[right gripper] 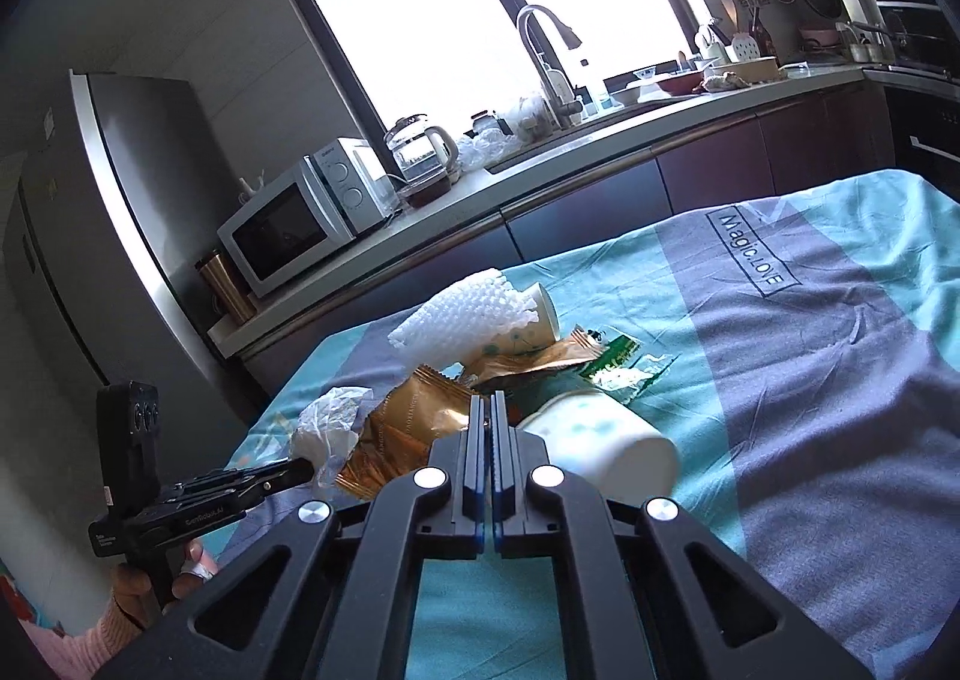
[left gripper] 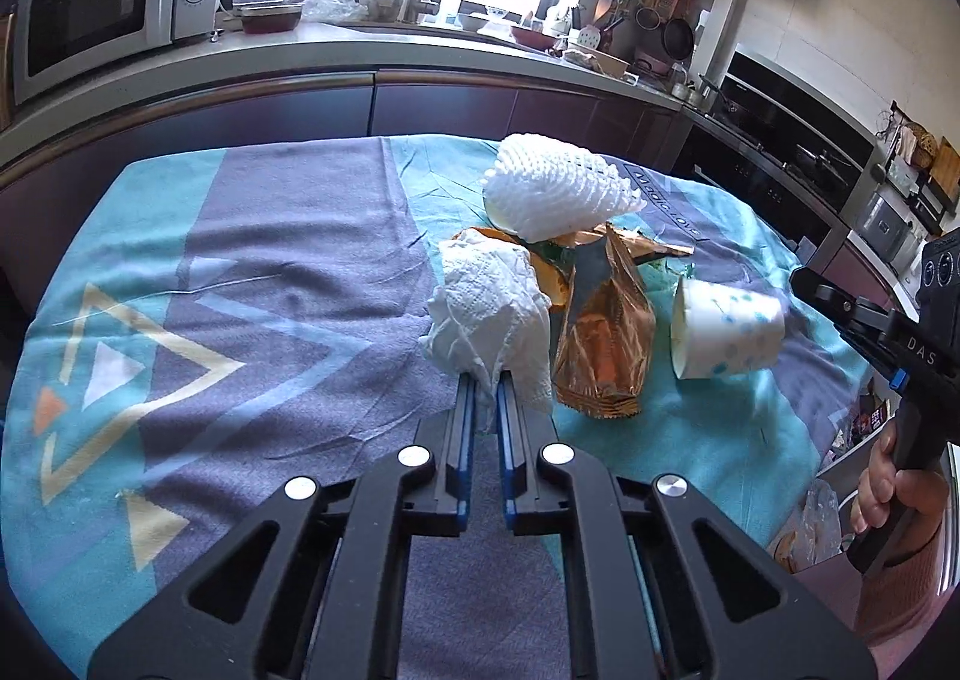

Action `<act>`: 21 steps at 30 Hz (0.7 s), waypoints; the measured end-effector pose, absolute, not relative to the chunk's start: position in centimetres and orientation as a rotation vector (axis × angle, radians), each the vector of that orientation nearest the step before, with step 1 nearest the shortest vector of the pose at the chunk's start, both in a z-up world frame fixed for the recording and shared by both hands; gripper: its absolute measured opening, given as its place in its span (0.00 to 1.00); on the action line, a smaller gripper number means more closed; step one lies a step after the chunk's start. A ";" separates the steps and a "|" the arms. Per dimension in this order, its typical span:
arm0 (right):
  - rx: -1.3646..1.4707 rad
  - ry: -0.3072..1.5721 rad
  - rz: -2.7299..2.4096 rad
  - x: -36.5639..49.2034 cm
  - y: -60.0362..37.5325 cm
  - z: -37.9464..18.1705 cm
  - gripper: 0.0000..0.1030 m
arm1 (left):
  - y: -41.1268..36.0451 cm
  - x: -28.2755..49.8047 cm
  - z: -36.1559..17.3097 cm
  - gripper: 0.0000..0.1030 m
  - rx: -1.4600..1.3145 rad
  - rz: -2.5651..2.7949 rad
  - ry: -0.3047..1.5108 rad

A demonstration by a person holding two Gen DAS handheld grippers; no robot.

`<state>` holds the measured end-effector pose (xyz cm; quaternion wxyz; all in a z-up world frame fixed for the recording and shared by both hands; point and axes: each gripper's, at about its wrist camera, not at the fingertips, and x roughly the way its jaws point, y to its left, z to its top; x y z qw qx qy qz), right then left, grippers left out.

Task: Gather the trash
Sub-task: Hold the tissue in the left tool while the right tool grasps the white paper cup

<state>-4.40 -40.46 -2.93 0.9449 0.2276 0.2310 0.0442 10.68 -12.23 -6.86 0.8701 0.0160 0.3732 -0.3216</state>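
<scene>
White crumpled tissue (left gripper: 489, 308) clamped in left gripper (left gripper: 486, 380) jaws at tabletop (left gripper: 270, 272) trash pile edge. Right gripper (right gripper: 487, 410) jaws together, empty. Step: pickup; next, lift tissue toward bin, unseen.

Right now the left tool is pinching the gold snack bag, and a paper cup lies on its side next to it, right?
Not quite. The left tool is pinching the crumpled white paper towel, not the gold snack bag, as the left wrist view shows. The paper cup does lie on its side beside the bag.
</scene>
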 end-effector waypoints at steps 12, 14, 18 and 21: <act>0.537 0.550 -0.092 -4.4 -43.8 -6.1 0.60 | -8.6 9.6 -5.8 0.07 0.007 -0.639 0.739; 0.550 0.571 -0.097 -3.8 -44.1 -6.9 0.60 | -8.4 9.6 -5.8 0.07 0.001 -0.635 0.739; 0.577 0.608 -0.085 -2.6 -44.3 -8.2 0.61 | -8.1 9.4 -5.9 0.07 -0.003 -0.630 0.739; 0.607 0.623 -0.052 -2.2 -44.1 -8.9 0.63 | -7.8 9.3 -5.9 0.07 -0.005 -0.628 0.739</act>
